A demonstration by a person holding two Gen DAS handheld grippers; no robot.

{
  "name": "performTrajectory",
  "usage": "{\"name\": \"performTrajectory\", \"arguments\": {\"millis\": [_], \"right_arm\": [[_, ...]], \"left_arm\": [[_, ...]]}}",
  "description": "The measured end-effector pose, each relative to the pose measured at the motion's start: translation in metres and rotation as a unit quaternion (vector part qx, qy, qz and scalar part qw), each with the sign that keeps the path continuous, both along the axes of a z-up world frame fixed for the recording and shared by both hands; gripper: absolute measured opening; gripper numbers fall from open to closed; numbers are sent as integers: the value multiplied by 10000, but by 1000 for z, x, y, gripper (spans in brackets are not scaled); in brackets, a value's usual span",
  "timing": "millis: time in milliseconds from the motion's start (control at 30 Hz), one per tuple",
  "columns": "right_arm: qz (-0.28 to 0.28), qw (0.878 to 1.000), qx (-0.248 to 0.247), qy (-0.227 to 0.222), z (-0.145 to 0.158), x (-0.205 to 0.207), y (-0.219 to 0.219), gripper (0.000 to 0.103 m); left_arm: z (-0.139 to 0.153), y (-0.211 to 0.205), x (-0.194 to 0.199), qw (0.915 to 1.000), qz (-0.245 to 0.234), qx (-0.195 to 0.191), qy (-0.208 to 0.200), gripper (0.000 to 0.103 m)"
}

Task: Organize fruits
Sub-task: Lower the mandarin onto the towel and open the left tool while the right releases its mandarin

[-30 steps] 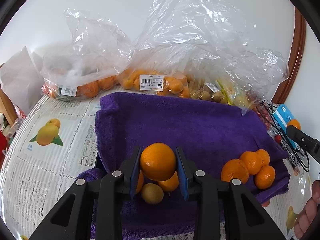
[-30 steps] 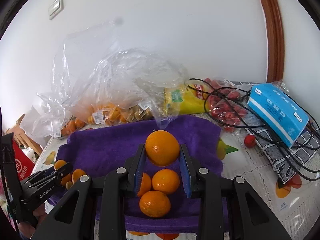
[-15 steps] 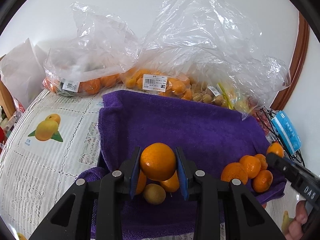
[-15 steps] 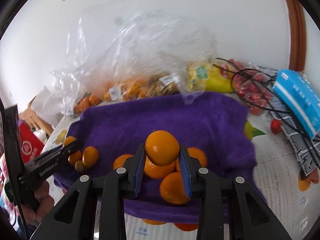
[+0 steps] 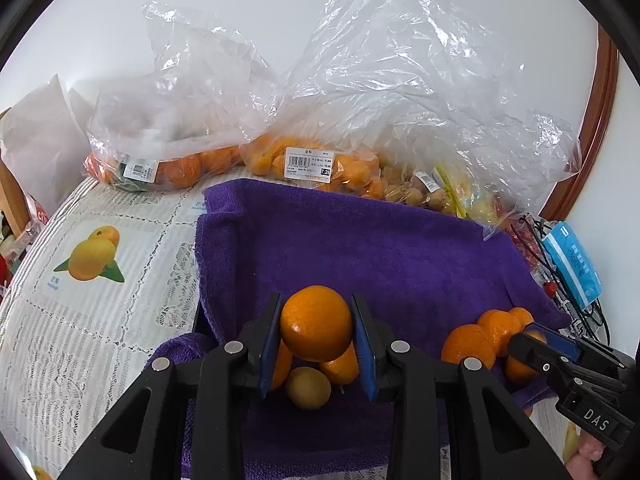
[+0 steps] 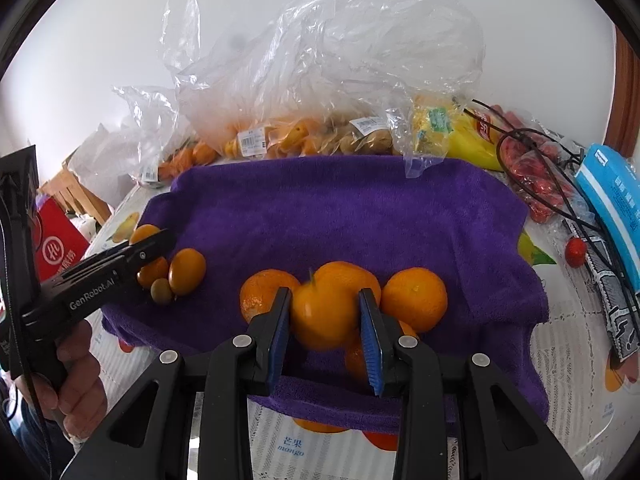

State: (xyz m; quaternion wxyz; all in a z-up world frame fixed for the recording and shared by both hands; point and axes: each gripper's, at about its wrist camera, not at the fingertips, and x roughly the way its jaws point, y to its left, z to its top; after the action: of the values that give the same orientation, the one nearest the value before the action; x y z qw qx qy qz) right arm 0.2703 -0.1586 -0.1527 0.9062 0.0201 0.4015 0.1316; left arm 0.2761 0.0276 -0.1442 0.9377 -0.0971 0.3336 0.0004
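A purple towel (image 5: 360, 248) (image 6: 340, 208) lies on the table. My left gripper (image 5: 316, 336) is shut on an orange (image 5: 316, 328), held over small oranges and a brownish-green fruit (image 5: 308, 388) at the towel's near left corner. My right gripper (image 6: 325, 320) is shut on an orange (image 6: 324, 312), low among a pile of oranges (image 6: 414, 300) at the towel's near right. The left gripper also shows in the right wrist view (image 6: 136, 252), and the right gripper in the left wrist view (image 5: 532, 340).
Clear plastic bags of oranges (image 5: 180, 164) and small fruits (image 5: 320, 164) stand behind the towel against the wall. Bananas (image 6: 464, 140), red fruits with black cables (image 6: 536, 176) and a blue packet (image 6: 612, 200) lie to the right. A red box (image 6: 56, 240) sits left.
My right gripper has dropped with its orange from above the towel down into the orange pile. My left gripper has held its orange nearly still, and the view has shifted slightly.
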Motion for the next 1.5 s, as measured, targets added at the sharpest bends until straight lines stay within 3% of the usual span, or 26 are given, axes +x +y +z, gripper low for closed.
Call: {"name": "performTrajectory", "arguments": {"millis": [433, 667, 1300, 1500], "right_arm": [[-325, 9986, 363, -186, 11, -1, -21, 35], [-474, 9976, 456, -231, 12, -1, -26, 36], [-490, 9982, 279, -186, 6, 1, -19, 35], [-487, 9986, 151, -171, 3, 2, -15, 36]], "left_arm": [[-3, -5, 0, 9993, -333, -154, 39, 31], [-6, -17, -1, 9985, -540, -44, 101, 31], [-7, -28, -6, 9963, -853, 120, 9, 31], [-7, -28, -6, 9964, -828, 160, 24, 43]]}}
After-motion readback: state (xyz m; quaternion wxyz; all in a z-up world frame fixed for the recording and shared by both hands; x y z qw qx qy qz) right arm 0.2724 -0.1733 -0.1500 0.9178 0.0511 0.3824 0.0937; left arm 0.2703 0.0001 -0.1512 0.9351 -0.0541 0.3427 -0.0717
